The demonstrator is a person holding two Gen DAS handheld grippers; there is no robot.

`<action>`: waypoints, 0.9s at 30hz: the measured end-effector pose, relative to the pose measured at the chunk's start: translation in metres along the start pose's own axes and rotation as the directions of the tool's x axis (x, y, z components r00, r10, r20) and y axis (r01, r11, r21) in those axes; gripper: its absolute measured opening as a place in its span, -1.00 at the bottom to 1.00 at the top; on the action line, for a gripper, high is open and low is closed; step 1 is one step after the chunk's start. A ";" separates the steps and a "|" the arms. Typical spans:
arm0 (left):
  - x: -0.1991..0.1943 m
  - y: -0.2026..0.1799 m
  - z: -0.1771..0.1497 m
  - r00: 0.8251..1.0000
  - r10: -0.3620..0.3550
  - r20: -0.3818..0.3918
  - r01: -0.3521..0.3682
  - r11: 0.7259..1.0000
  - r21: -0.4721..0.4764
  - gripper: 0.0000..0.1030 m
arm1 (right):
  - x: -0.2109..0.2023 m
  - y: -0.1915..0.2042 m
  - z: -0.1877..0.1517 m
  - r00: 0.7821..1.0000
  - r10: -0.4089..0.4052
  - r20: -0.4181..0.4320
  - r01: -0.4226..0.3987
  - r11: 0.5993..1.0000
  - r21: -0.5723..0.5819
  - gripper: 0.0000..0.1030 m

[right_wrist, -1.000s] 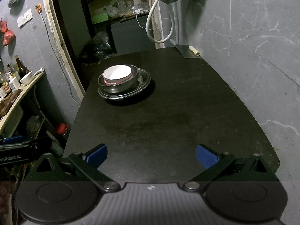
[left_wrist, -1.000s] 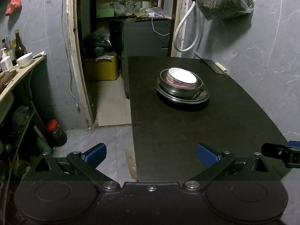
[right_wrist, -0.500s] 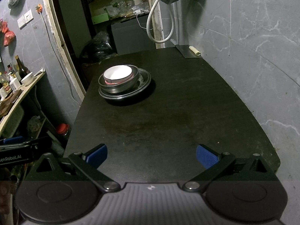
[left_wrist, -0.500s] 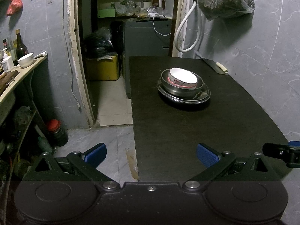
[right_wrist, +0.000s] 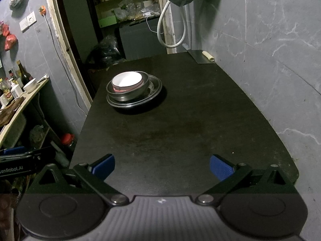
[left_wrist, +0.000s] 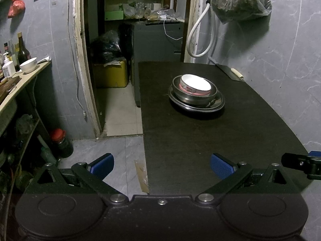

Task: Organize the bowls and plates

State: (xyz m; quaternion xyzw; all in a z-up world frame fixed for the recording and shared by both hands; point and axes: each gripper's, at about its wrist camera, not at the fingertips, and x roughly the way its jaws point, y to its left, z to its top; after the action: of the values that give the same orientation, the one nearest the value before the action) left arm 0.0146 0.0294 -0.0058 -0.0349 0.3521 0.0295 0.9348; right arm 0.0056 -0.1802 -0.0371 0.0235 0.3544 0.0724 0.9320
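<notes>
Nearest to the cameras, both grippers are spread wide and hold nothing. The left gripper (left_wrist: 161,165) hangs over the near left edge of the black table (left_wrist: 200,140), so that one blue pad (left_wrist: 102,164) is above the grey floor tiles (left_wrist: 112,148) and the other is above the tabletop. The right gripper (right_wrist: 162,165) is above the near end of the table, touching nothing. In the right wrist view the left gripper's side shows the writing "enRobot.AI", cut off at the picture's edge. Between the grippers and the dishes the tabletop is bare. Farther on, toward the left edge of the table, stands the stack: a white bowl (left_wrist: 195,85) inside a steel bowl (left_wrist: 193,97) on a steel plate (left_wrist: 217,103). At the far right corner, against the wall, lies a cleaver (right_wrist: 201,57). Beyond the table is an open doorway (left_wrist: 112,60).
</notes>
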 end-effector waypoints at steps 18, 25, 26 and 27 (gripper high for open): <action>0.000 0.000 -0.001 1.000 0.000 0.000 0.000 1.000 0.000 0.98 | -0.002 0.000 0.000 1.000 0.002 0.001 -0.002 1.000 0.003 1.00; 0.000 0.000 -0.001 1.000 0.001 0.000 -0.001 1.000 0.000 0.98 | -0.003 0.001 0.000 1.000 0.005 0.000 -0.005 1.000 0.004 1.00; 0.000 0.000 -0.001 1.000 0.000 0.000 0.000 1.000 0.000 0.98 | -0.004 0.001 0.000 1.000 0.005 0.000 -0.005 1.000 0.005 1.00; 0.000 0.000 -0.001 1.000 0.001 0.000 -0.001 1.000 -0.001 0.98 | -0.004 0.002 0.000 1.000 0.007 -0.001 -0.007 1.000 0.006 1.00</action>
State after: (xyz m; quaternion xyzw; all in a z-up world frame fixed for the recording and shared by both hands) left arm 0.0140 0.0297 -0.0063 -0.0351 0.3520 0.0300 0.9348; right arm 0.0023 -0.1792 -0.0347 0.0273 0.3548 0.0745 0.9316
